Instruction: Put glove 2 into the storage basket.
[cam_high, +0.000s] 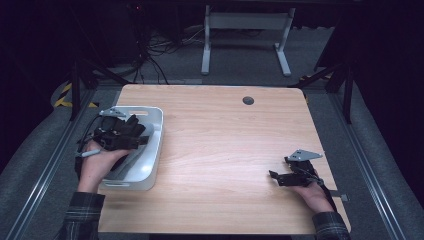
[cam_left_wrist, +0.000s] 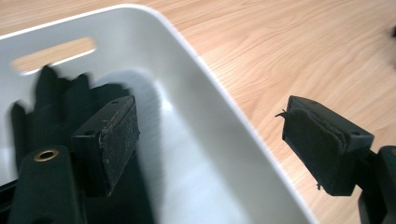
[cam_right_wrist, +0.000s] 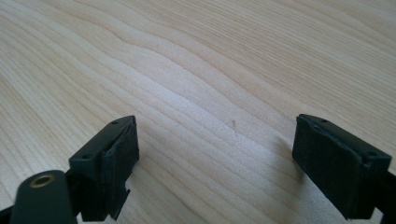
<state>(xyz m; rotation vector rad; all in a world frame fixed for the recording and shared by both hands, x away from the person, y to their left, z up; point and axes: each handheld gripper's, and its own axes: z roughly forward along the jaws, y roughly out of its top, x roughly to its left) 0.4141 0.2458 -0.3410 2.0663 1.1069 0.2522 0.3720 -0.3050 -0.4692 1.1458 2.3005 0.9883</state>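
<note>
A white plastic tray (cam_high: 150, 167) sits at the table's left edge. My left gripper (cam_high: 140, 134) hovers over it, held in a person's hand. In the left gripper view the left gripper (cam_left_wrist: 210, 135) is open, one jaw inside the tray (cam_left_wrist: 201, 140) and the other outside, above the wood, with nothing between the pads. A black, glove-like thing (cam_left_wrist: 51, 93) lies in the tray beyond the inner jaw. My right gripper (cam_high: 280, 168) rests low near the table's right front and points left. In its own view the right gripper (cam_right_wrist: 215, 149) stands open over bare wood.
The wooden table (cam_high: 225, 140) has a round grey cable hole (cam_high: 248, 100) near its far edge. Behind the table stands a white desk frame (cam_high: 245, 30), with cables on the floor to its left. Dark stands flank the table on both sides.
</note>
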